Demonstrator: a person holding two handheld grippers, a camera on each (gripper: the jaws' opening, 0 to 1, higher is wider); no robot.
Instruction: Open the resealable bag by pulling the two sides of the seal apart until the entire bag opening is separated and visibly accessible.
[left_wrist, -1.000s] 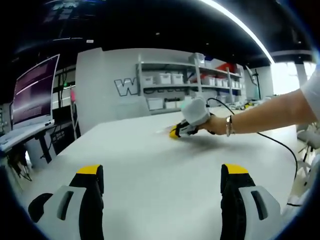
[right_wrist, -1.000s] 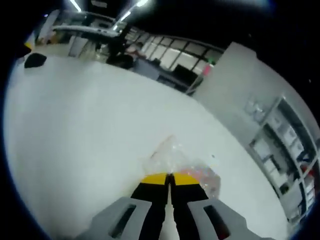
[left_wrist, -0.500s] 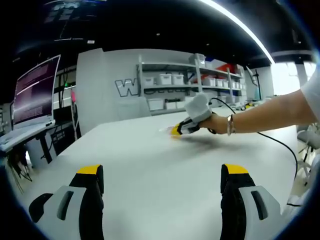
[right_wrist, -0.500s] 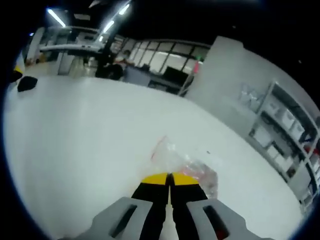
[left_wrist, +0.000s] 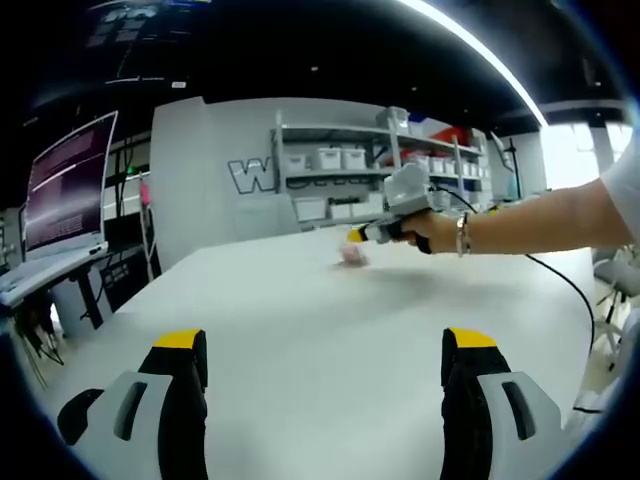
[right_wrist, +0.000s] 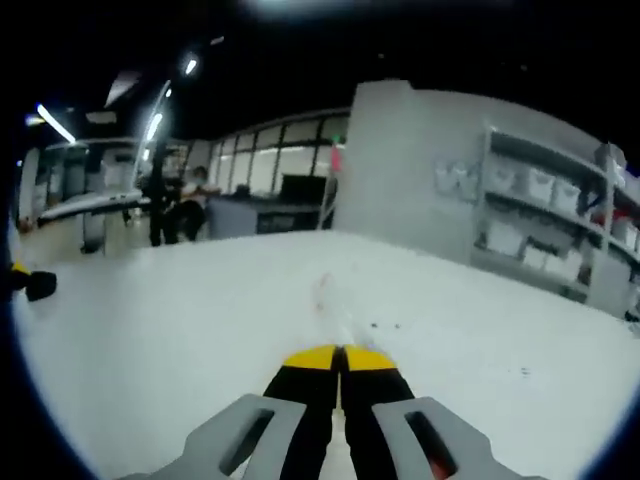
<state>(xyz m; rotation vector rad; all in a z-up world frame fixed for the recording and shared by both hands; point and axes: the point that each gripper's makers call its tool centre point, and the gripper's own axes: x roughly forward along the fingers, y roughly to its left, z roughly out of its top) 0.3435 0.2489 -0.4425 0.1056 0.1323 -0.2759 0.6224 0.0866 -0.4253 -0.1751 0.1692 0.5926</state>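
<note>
My left gripper (left_wrist: 322, 365) sits low over the white table (left_wrist: 300, 330), jaws spread wide, nothing between them. Across the table in the left gripper view, my right hand (left_wrist: 428, 230) holds the right gripper (left_wrist: 354, 236) lifted off the surface, and the resealable bag (left_wrist: 352, 256) hangs just under its yellow tip, small, with something pinkish inside (detail too blurred to make out). In the right gripper view my right gripper (right_wrist: 341, 357) has its jaws pressed together, yellow tips touching, pinching the bag; only a faint clear film (right_wrist: 335, 310) with a reddish edge shows ahead of the tips. Cannot tell whether the seal is parted. Behind: shelves with bins (left_wrist: 340, 170), a monitor (left_wrist: 68, 185) at the left.
</note>
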